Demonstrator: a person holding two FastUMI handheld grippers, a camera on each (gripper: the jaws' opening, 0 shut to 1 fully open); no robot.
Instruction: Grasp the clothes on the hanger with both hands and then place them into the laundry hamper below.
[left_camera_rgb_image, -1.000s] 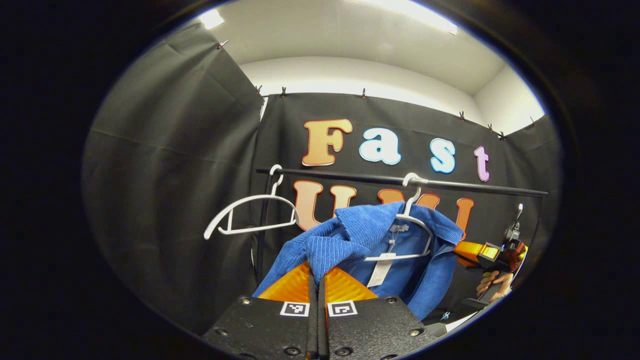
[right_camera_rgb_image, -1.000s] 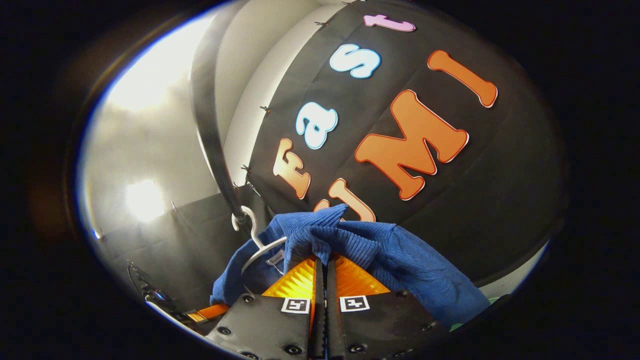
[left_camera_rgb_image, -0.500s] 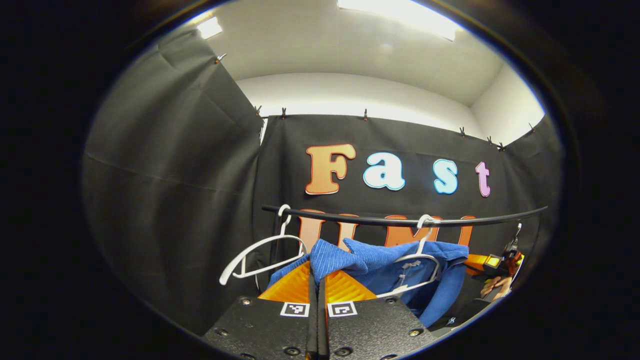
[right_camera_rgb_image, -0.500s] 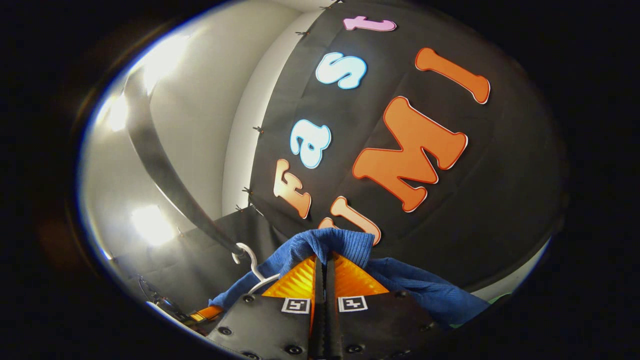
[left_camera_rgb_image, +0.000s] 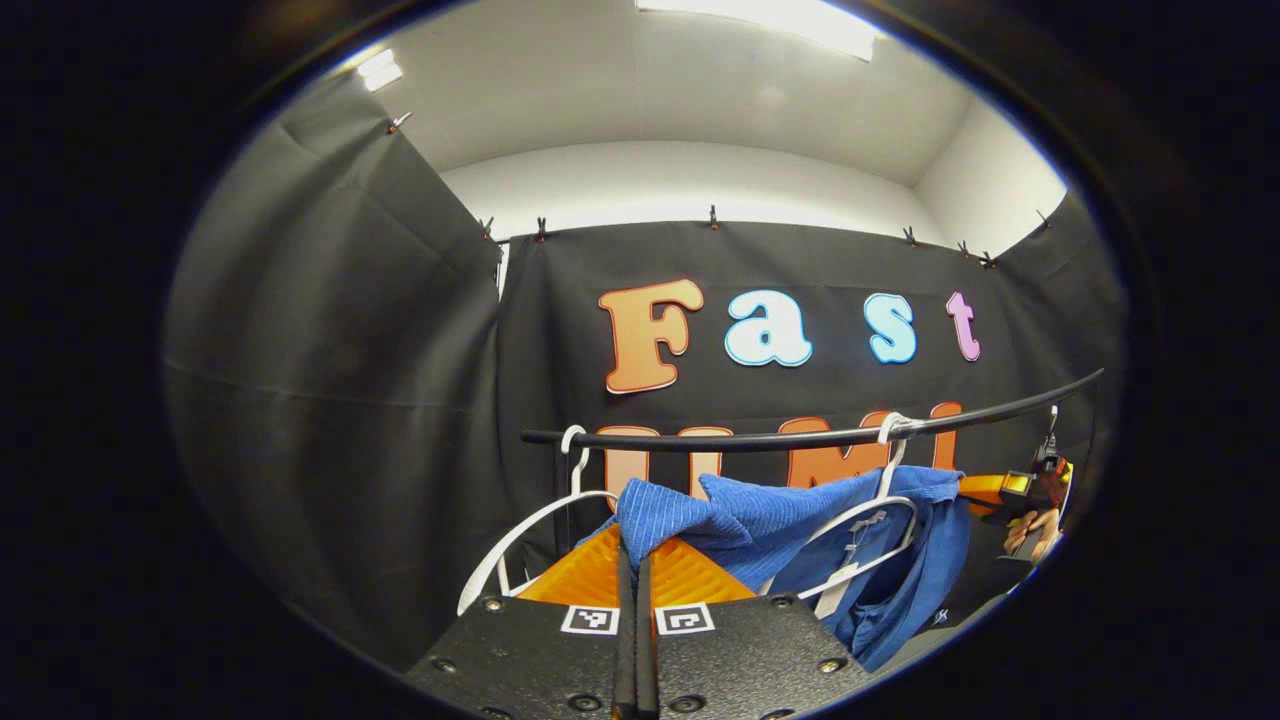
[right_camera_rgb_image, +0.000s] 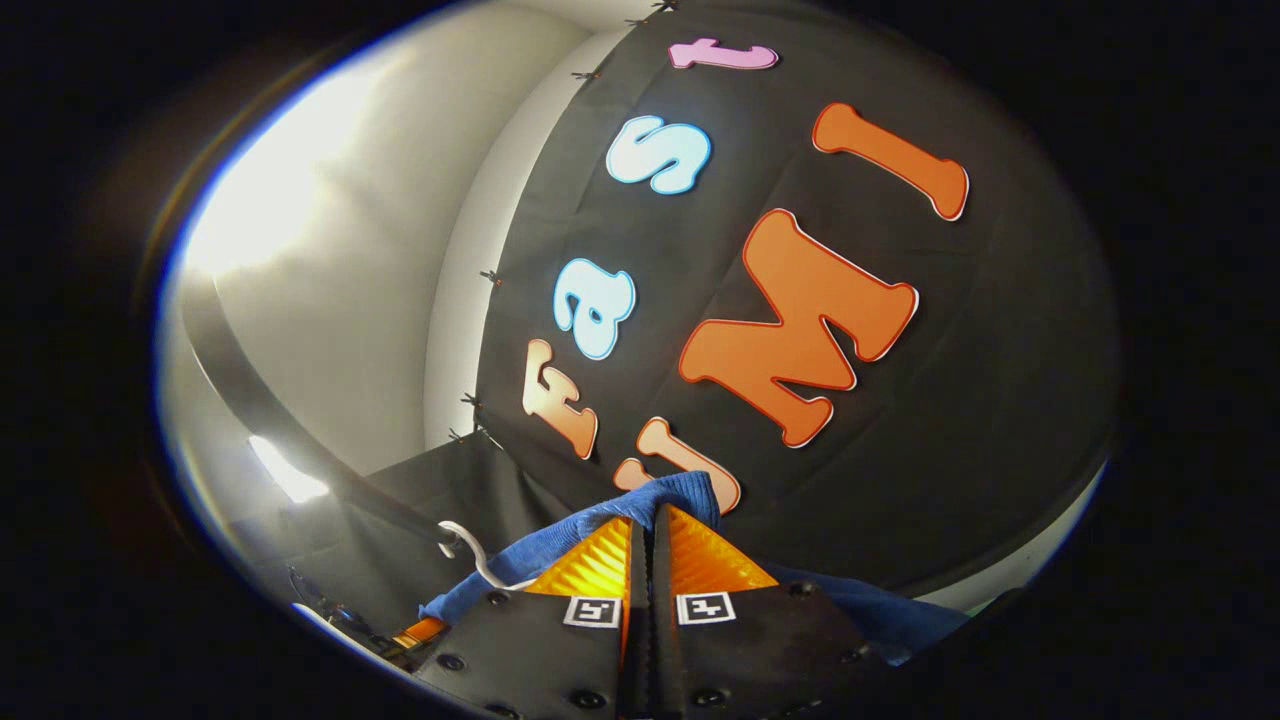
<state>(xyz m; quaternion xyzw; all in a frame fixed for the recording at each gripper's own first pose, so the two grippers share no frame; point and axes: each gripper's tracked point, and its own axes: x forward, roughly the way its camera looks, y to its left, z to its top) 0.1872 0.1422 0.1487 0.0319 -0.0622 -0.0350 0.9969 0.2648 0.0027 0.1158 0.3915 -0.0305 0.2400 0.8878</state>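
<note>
A blue corduroy shirt (left_camera_rgb_image: 760, 525), low centre of frame, is pinched by the closed left gripper (left_camera_rgb_image: 632, 545) and right gripper (right_camera_rgb_image: 648, 522); both shoulders are best lifted evenly off the white hanger (left_camera_rgb_image: 860, 515).

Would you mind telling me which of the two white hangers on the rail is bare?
The bare hanger nearer the rail's post end. The other hanger, farther along, has the blue garment draped over it.
</note>
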